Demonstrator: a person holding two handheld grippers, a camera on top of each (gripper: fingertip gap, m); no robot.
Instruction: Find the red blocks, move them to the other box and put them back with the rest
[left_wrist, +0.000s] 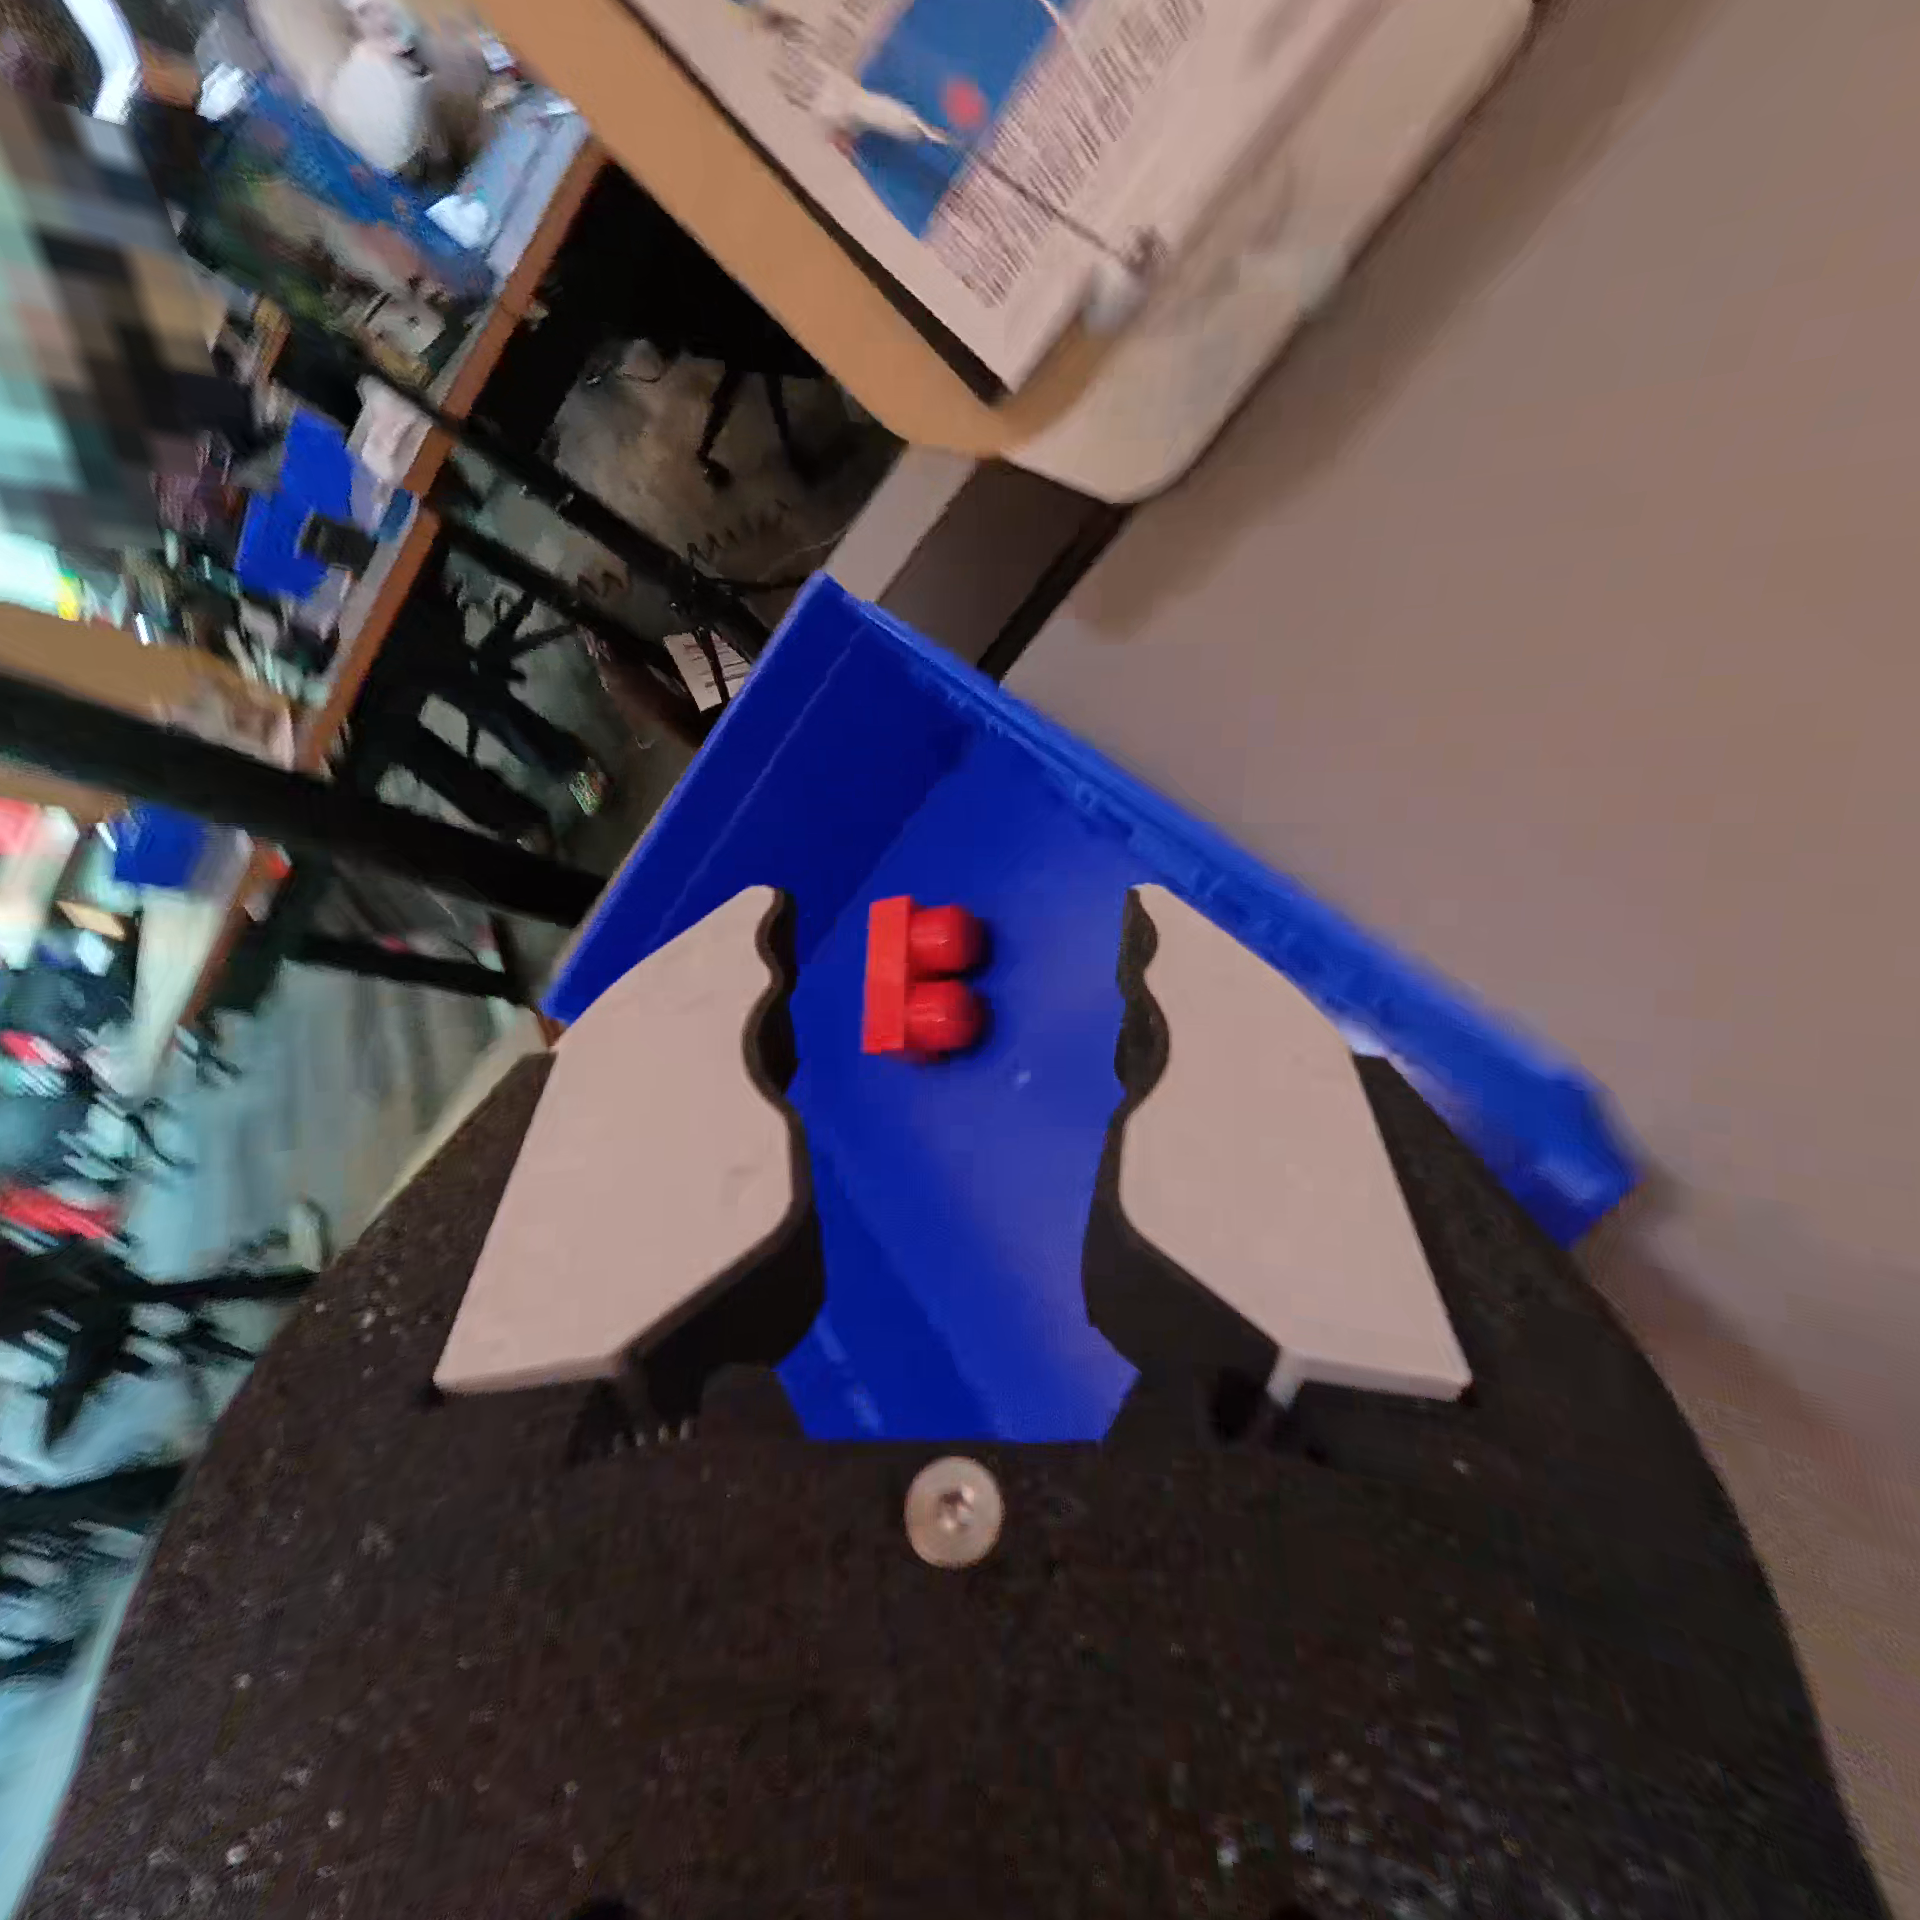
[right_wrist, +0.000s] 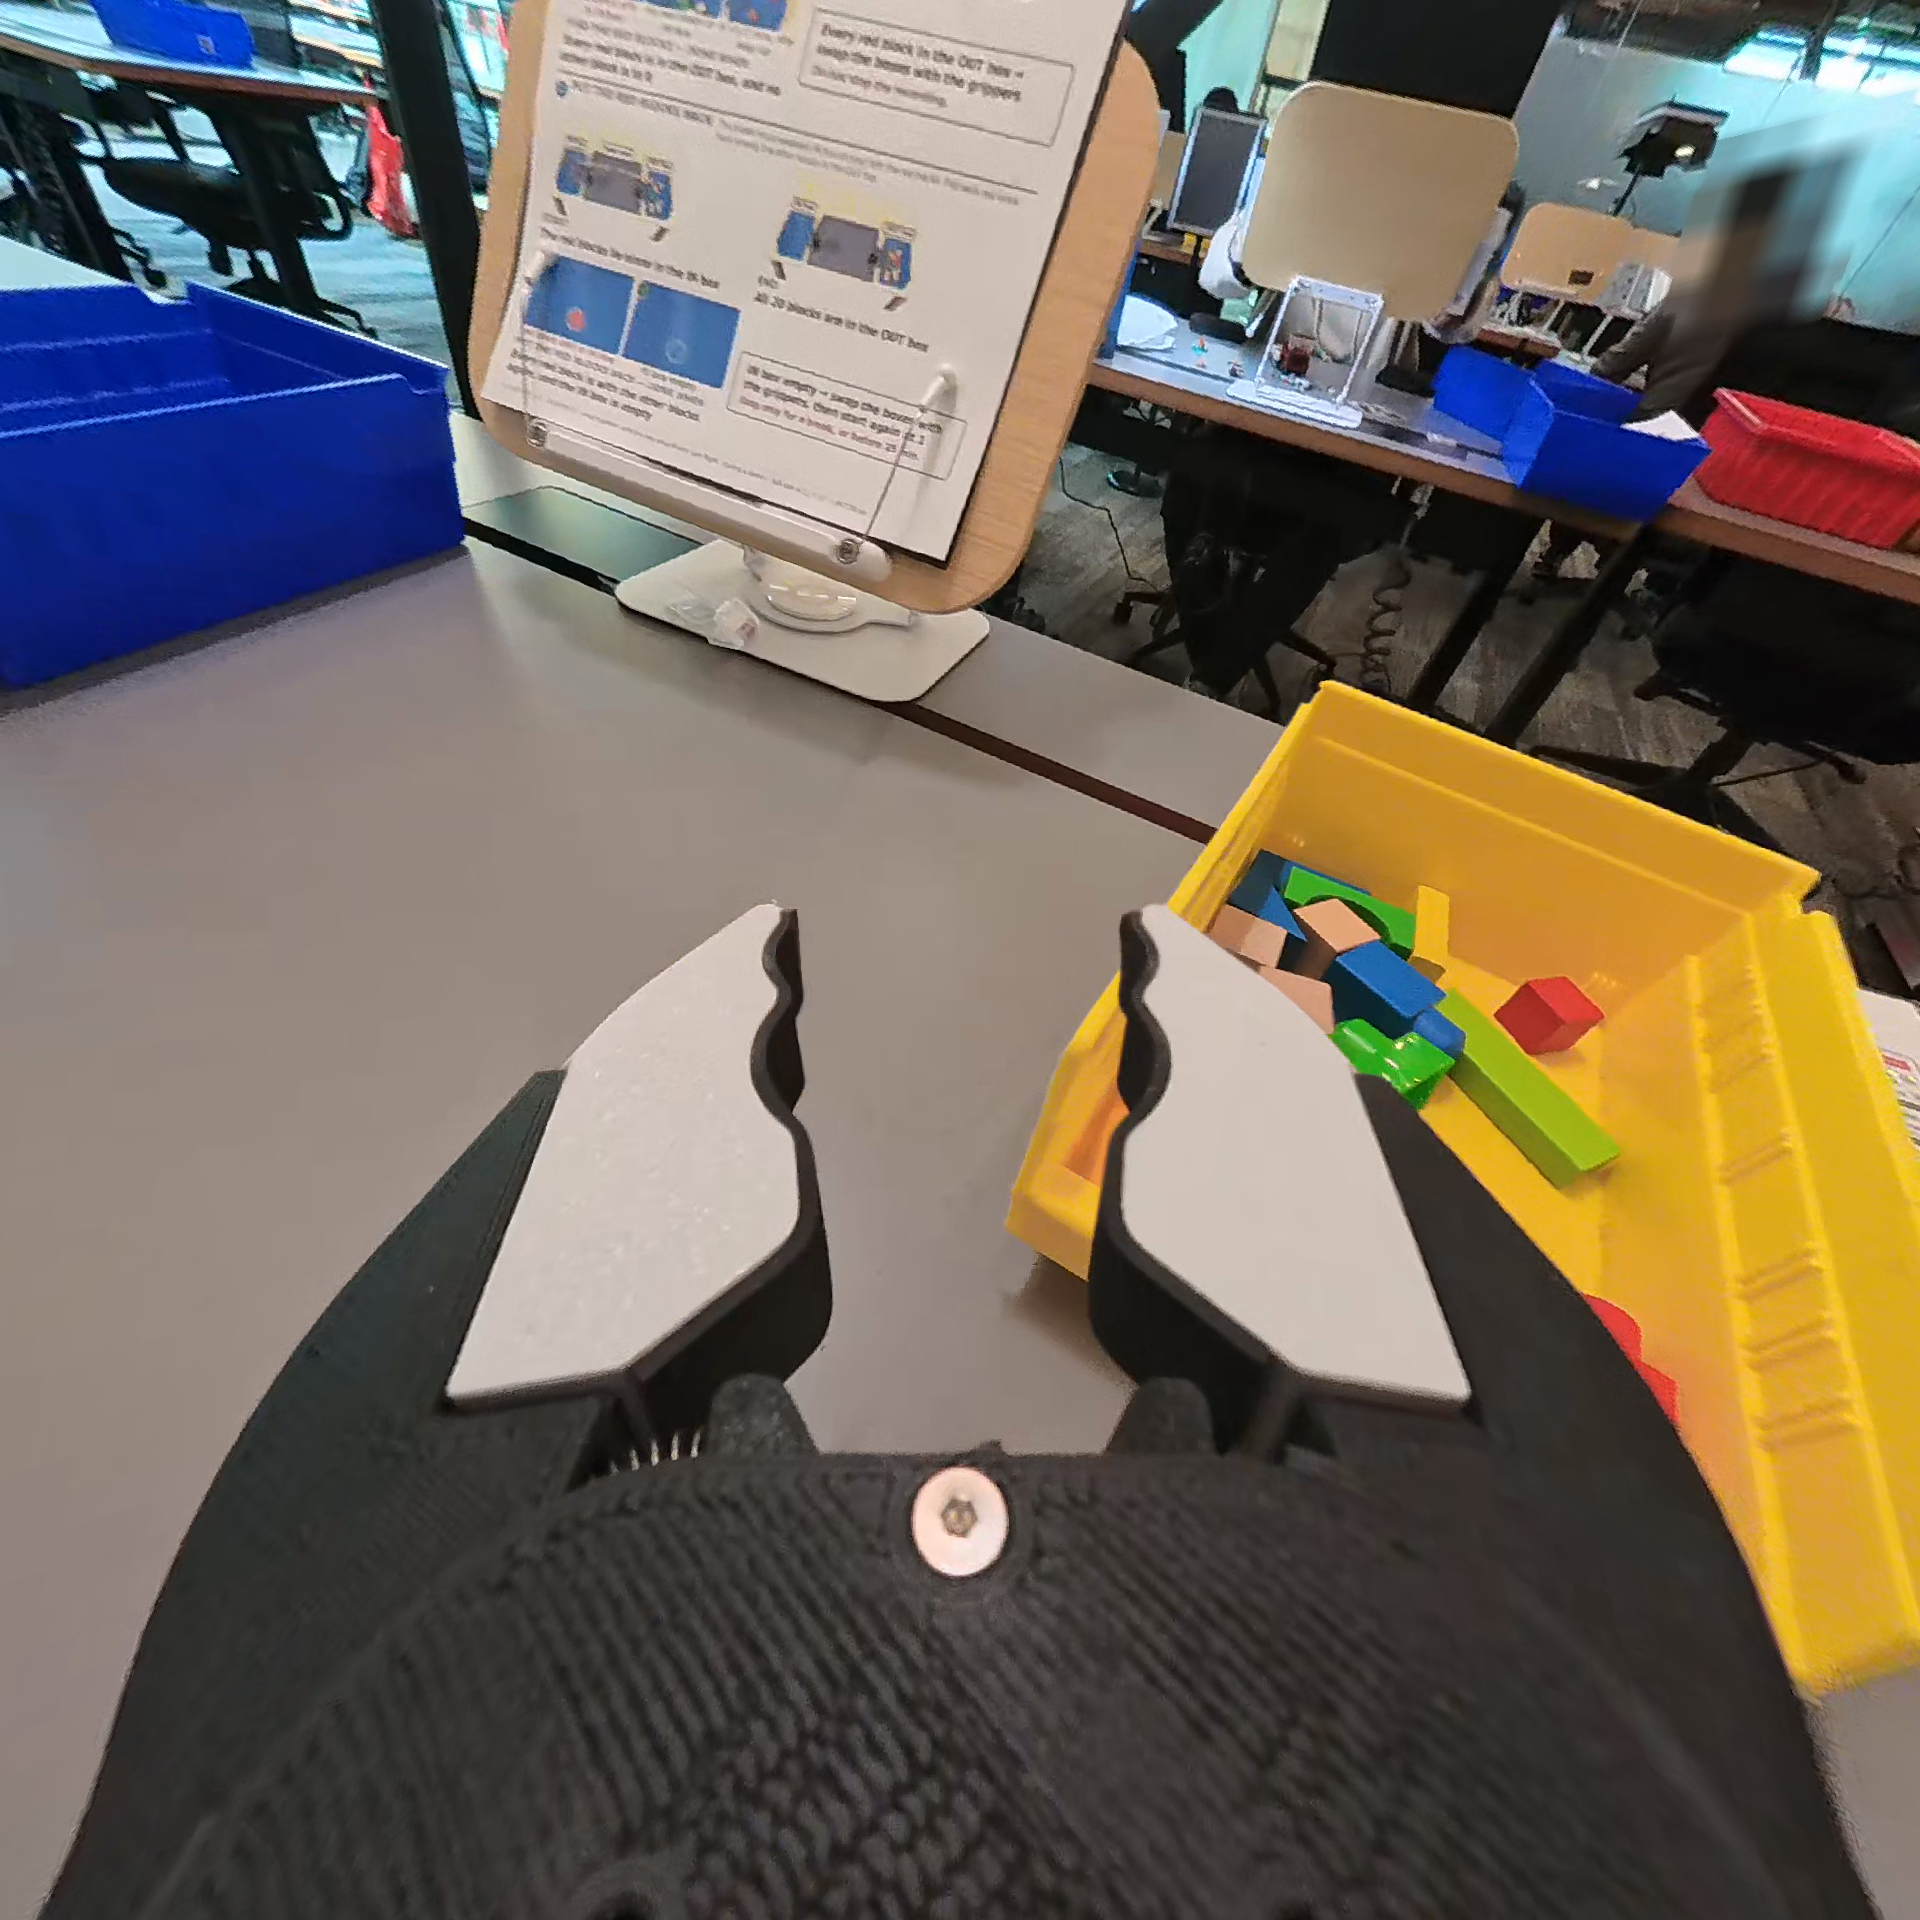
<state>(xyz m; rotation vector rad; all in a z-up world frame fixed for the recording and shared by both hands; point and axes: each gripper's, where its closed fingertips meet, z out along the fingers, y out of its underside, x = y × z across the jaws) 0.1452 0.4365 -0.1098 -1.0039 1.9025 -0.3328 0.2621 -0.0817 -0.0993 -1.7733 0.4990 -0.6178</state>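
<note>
My left gripper (left_wrist: 961, 966) hangs over the blue box (left_wrist: 1299, 894), its 2 fingers spread wide. A red block (left_wrist: 920, 977) with 2 rounded studs lies on the box floor between the fingertips, closer to the left one, and neither pad touches it. Only the left wrist view shows this block and the inside of this box; the picture is tilted and smeared, with the board stand (left_wrist: 935, 208) at the top and blurred shelves to the left.

My right gripper (right_wrist: 961, 997) hovers over bare grey table (right_wrist: 416, 883), fingers just as far apart and gripping nothing. Only the right wrist view shows the yellow box (right_wrist: 1714, 1195), just beside my right fingertip, with its heap of blue, green, tan and yellow blocks (right_wrist: 1371, 987). A red cube (right_wrist: 1548, 1013) sits a little apart from that heap on the yellow floor, and more red peeks out behind my right finger near the box's near wall. From here the blue box (right_wrist: 208, 488) stands far left, only its outer walls and rim showing, and the board stand with its printed sheet (right_wrist: 810, 260) is sharp.
</note>
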